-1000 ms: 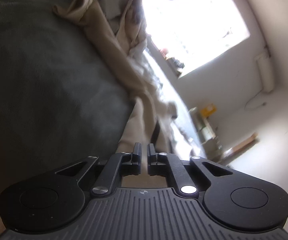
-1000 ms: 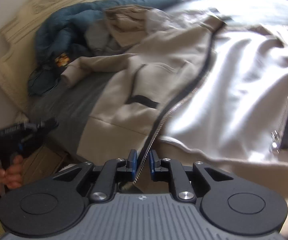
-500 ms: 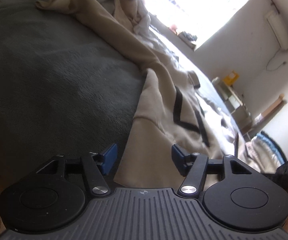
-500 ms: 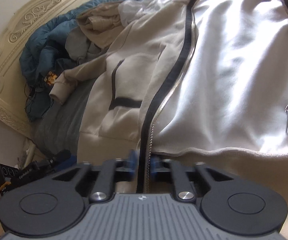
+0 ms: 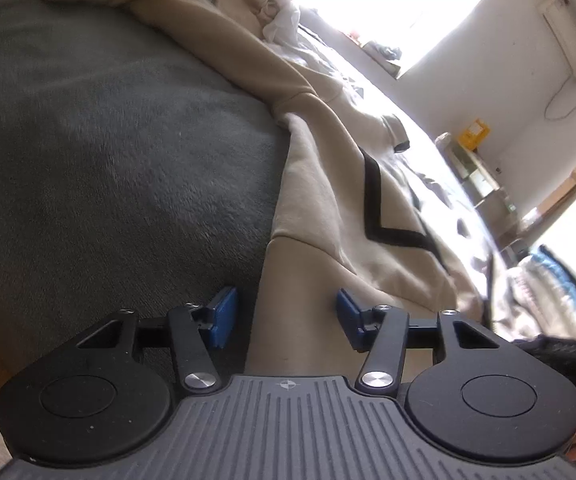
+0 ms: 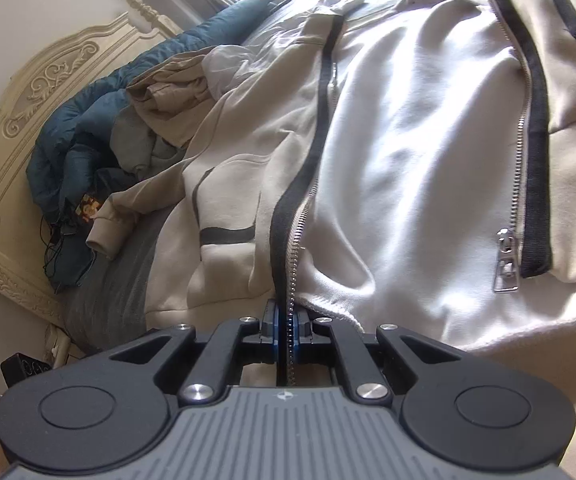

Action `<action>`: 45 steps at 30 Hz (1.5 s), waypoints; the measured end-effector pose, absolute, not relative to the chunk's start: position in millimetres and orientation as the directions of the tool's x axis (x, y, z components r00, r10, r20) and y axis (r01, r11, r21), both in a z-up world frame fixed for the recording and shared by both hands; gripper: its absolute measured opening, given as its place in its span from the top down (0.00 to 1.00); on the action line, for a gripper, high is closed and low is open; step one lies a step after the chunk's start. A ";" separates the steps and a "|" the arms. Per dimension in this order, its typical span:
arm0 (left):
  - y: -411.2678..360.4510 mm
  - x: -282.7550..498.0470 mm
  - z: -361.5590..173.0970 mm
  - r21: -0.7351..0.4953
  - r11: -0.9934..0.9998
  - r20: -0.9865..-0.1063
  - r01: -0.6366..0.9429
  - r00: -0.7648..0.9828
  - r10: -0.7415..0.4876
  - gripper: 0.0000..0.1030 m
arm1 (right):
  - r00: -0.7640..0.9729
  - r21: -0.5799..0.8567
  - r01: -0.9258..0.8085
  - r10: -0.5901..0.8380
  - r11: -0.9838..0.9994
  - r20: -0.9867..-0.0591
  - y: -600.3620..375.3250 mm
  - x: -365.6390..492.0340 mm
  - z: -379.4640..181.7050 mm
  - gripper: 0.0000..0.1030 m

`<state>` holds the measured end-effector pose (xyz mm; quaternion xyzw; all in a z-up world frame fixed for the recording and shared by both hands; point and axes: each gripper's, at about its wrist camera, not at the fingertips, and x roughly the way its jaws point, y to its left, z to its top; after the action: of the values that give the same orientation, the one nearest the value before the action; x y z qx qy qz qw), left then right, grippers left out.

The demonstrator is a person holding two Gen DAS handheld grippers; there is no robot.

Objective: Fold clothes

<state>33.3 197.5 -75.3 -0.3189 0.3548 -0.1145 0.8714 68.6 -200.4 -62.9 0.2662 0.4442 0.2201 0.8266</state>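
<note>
Only right tool (image 6: 286,330) grips jacket (image 6: 407,140) zipper, seemingly.

bare grey blanket (image 5: 108,152) left of jacket (image 6: 407,140), clothes heap (image 6: 136,120) crowding headboard (image 6: 28,100)

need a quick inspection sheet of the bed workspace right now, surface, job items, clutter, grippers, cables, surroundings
surface: grey blanket covers the bed; the jacket hem hangs over its edge.
job's things: beige zip jacket lies open, pale lining up, zipper pull on its far half.
clutter: blue quilt and crumpled clothes piled by the headboard.
grippers: left gripper open, fingers either side of the jacket's hem, not touching; right gripper shut on the jacket's zipper edge.
cables: thin black cords beside the quilt; a wire on the wall.
surroundings: carved cream headboard, bright window, shelves along the wall.
</note>
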 end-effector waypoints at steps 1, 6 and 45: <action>200.2 33.5 -77.0 -0.657 0.754 -0.535 -0.028 0.721 -0.440 0.47 | 0.512 0.637 -0.119 0.597 0.762 -0.618 -202.1 68.9 -63.4 0.94; 191.0 36.0 -76.3 -0.636 0.772 -0.544 0.014 0.701 -0.461 0.47 | 0.525 0.652 -0.076 0.586 0.754 -0.617 -215.2 74.5 -66.1 0.94; 243.7 -17.3 -89.7 -0.699 0.702 -0.578 -0.133 0.683 -0.447 0.88 | 0.414 0.508 -0.230 0.556 0.830 -0.721 -193.8 47.2 -52.7 0.85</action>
<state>-17.3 243.7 -89.7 -0.3742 0.3871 -0.0937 0.8375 47.2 -193.8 -52.7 0.1679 0.4861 0.2384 0.8238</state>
